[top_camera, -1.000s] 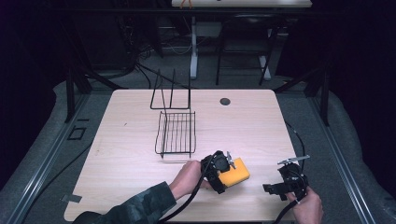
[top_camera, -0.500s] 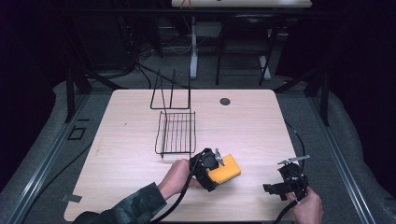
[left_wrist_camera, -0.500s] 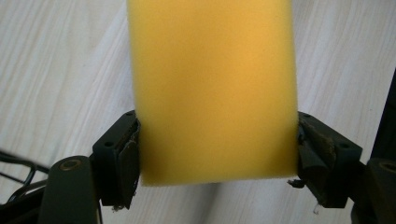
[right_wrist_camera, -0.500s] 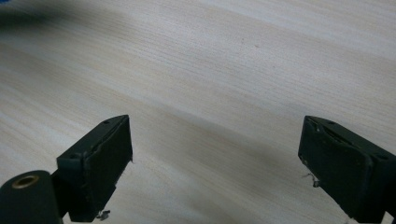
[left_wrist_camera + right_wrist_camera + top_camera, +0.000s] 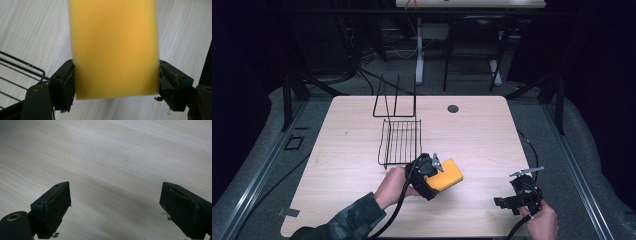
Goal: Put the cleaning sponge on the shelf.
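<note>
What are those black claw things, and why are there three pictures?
A person sits at a wooden table holding a hand tool in each hand. Each tool ends in a claw with two black jaws. One picture comes from a camera up high; the other two come from little cameras riding on the claws. The left claw squeezes a yellow sponge between its jaws. The right claw is open with nothing in it, above bare wood. A black wire rack stands on the table beside the sponge.

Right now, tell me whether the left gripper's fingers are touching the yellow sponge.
Touching. In the left gripper view, both fingers press against opposite sides of the yellow sponge, with no gap on either side. The high view shows the left gripper holding it beside the wire rack.
</note>
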{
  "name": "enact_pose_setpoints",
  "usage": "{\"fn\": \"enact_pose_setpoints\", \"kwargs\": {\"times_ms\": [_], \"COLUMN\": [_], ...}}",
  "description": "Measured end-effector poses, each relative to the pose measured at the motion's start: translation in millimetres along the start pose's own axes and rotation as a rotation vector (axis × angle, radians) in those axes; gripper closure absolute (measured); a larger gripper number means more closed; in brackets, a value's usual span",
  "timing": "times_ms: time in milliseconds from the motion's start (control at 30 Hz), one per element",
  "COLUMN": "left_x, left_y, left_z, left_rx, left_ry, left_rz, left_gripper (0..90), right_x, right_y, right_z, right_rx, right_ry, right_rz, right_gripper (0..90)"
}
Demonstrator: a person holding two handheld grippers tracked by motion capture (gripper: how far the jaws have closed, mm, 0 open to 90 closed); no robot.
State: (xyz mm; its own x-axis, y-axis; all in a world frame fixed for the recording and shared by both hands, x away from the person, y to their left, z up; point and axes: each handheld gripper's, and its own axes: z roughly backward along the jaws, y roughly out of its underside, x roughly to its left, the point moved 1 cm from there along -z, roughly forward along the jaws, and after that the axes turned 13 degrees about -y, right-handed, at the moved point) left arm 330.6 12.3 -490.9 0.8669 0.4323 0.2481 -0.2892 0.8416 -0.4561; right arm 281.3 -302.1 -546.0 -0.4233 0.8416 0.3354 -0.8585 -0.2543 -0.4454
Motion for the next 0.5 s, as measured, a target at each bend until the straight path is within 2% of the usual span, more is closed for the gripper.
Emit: {"fn": "enact_pose_setpoints", "kwargs": {"times_ms": [500], "left_x": [24.0], "left_y": [4.4], "left_z": [18.5], "left_rx": [-0.040], "left_ry": [-0.040], "left_rz": [0.055], "left_gripper": [25.5], "right_x": [0.3], "right_y": [-0.5], "right_z": [-1.5], "right_rx": [0.002], "right_ry": [-0.004], "right_rz": [0.011], "right_gripper": [9.5]}}
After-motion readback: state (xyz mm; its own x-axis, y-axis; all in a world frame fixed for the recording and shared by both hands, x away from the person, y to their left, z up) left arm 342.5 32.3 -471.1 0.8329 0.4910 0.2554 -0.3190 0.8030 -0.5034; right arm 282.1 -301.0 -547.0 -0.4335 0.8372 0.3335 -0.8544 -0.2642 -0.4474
